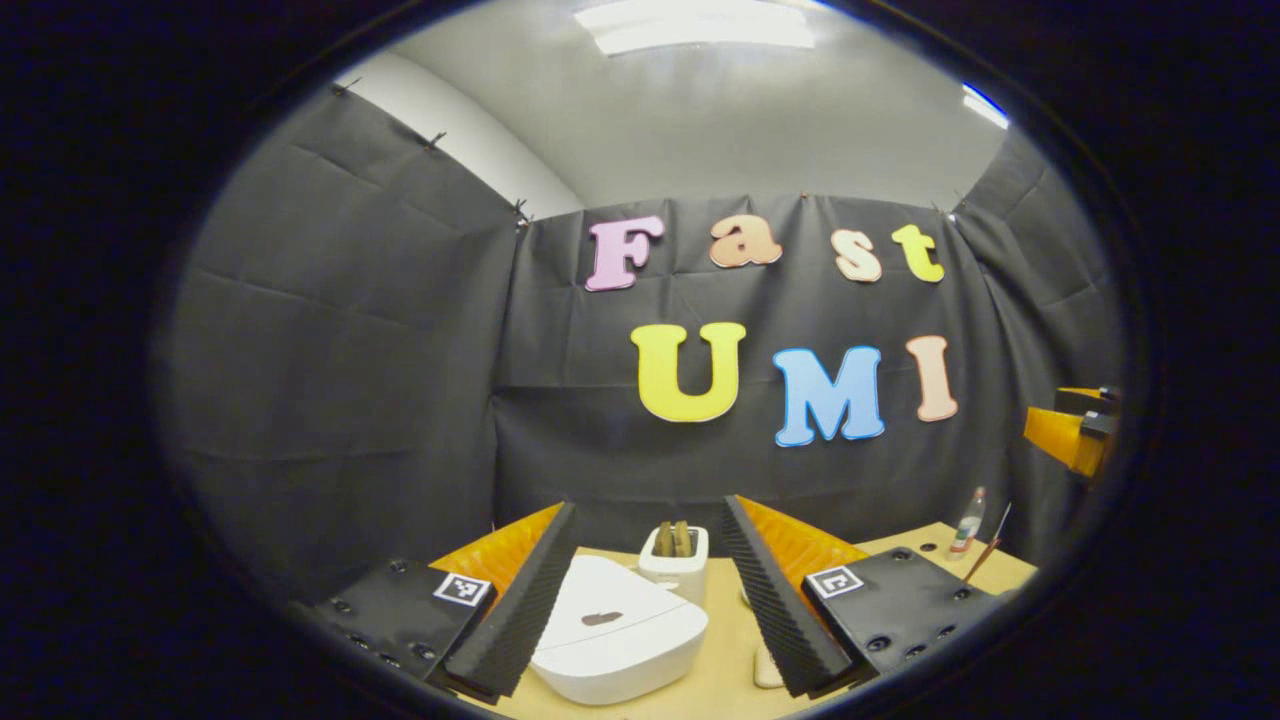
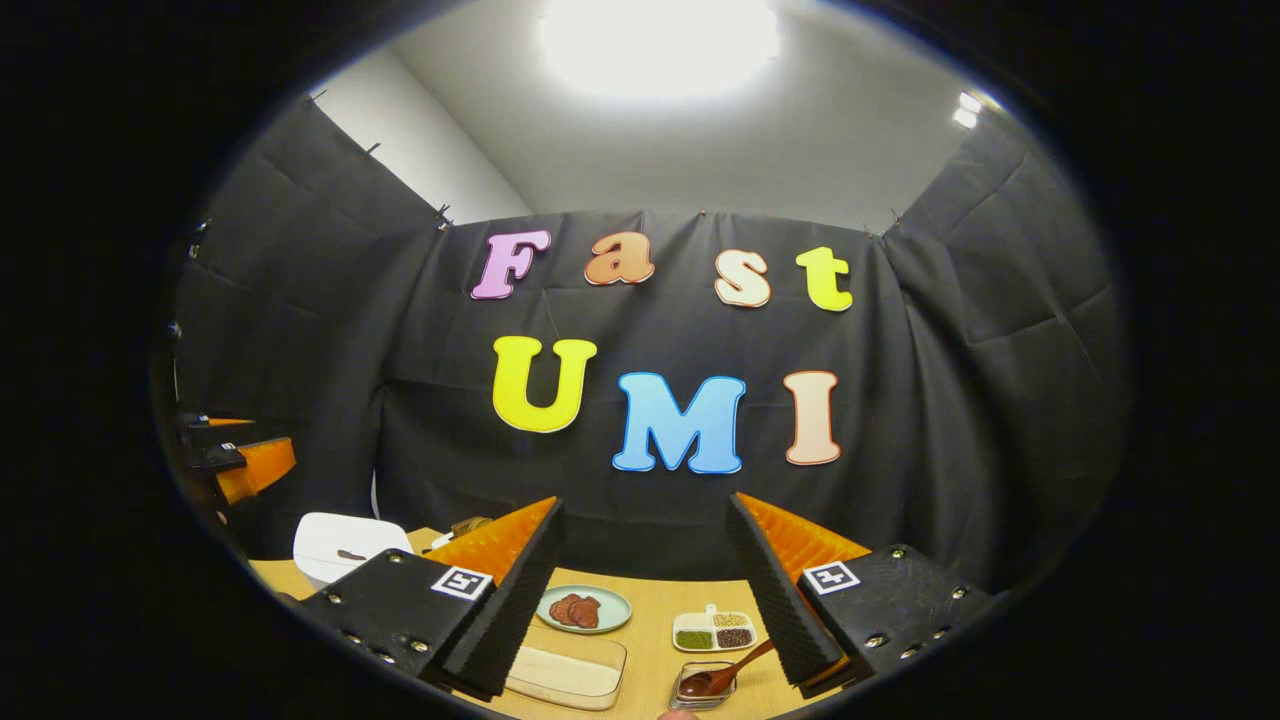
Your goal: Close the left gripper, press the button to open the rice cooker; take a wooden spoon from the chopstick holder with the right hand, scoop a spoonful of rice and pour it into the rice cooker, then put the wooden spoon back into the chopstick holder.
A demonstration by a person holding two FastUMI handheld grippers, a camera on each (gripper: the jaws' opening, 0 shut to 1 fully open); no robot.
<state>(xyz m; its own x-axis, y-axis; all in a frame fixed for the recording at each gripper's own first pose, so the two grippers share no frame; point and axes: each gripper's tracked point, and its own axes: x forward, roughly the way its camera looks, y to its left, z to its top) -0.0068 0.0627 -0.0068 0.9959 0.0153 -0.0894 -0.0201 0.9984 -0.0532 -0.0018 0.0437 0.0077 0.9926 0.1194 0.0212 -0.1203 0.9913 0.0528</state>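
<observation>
The white, rounded plastic rice cooker [image 1: 615, 630] sits lid-down at lower centre on the surface, framed between the spread left tongs [image 1: 650, 600], seemingly lining up the button press, while right tongs [image 2: 645, 600] hang released.

This is a staged recording booth set up as a small kitchen corner, not a real home. Black cloth [image 2: 330, 330] hangs in creased panels on three sides as the booth's wall, clipped along its top edge, and above it a plain white ceiling carries a bright panel light [image 2: 655, 45]. A light wooden table [image 2: 650, 620] carries kitchen things: a white rice cooker [image 1: 615, 630] with its lid down near the front edge, a white chopstick holder [image 1: 675, 550] behind it towards the back edge, a small bottle [image 1: 967, 522] at the far right corner, a plate [image 2: 583, 608] of dark food, a divided dish [image 2: 714, 630] of grains, and a clear tray [image 2: 566, 673] of rice.
</observation>
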